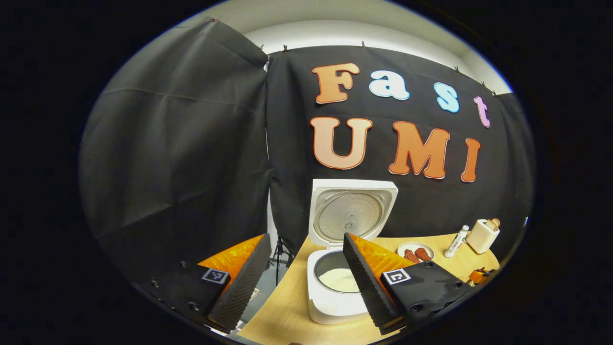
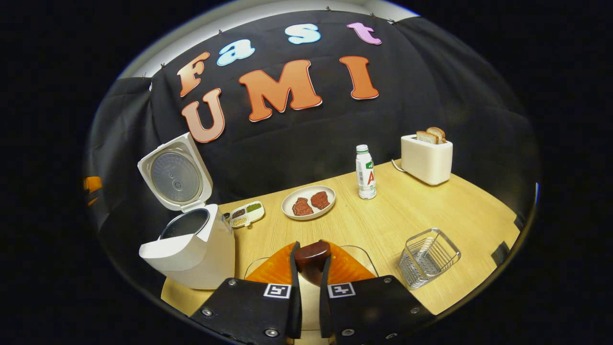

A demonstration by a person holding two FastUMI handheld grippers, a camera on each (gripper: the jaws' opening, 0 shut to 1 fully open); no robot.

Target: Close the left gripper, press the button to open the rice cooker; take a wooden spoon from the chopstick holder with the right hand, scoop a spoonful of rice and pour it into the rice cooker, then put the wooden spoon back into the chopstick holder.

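Note:
The white rice cooker (image 1: 335, 302) stands open with its lid (image 1: 352, 211) upright, and something white lies in the pot (image 1: 339, 280). My left gripper (image 1: 305, 237) hovers in front of it, open and empty, fingers on either side of the pot. In the right gripper view the cooker (image 2: 191, 249) is at the left. My right gripper (image 2: 311, 251) is shut on the dark brown wooden spoon (image 2: 312, 256) above a clear glass bowl (image 2: 353, 250), whose contents are mostly hidden. The wire chopstick holder (image 2: 428, 256) stands to the right on the wooden table (image 2: 431, 211).
A plate with two pieces of meat (image 2: 309, 201), a small divided tray (image 2: 246, 213), a white bottle (image 2: 366, 172) and a toaster with bread (image 2: 426, 155) stand along the back of the table. The table's left edge runs beside the cooker (image 1: 282, 282).

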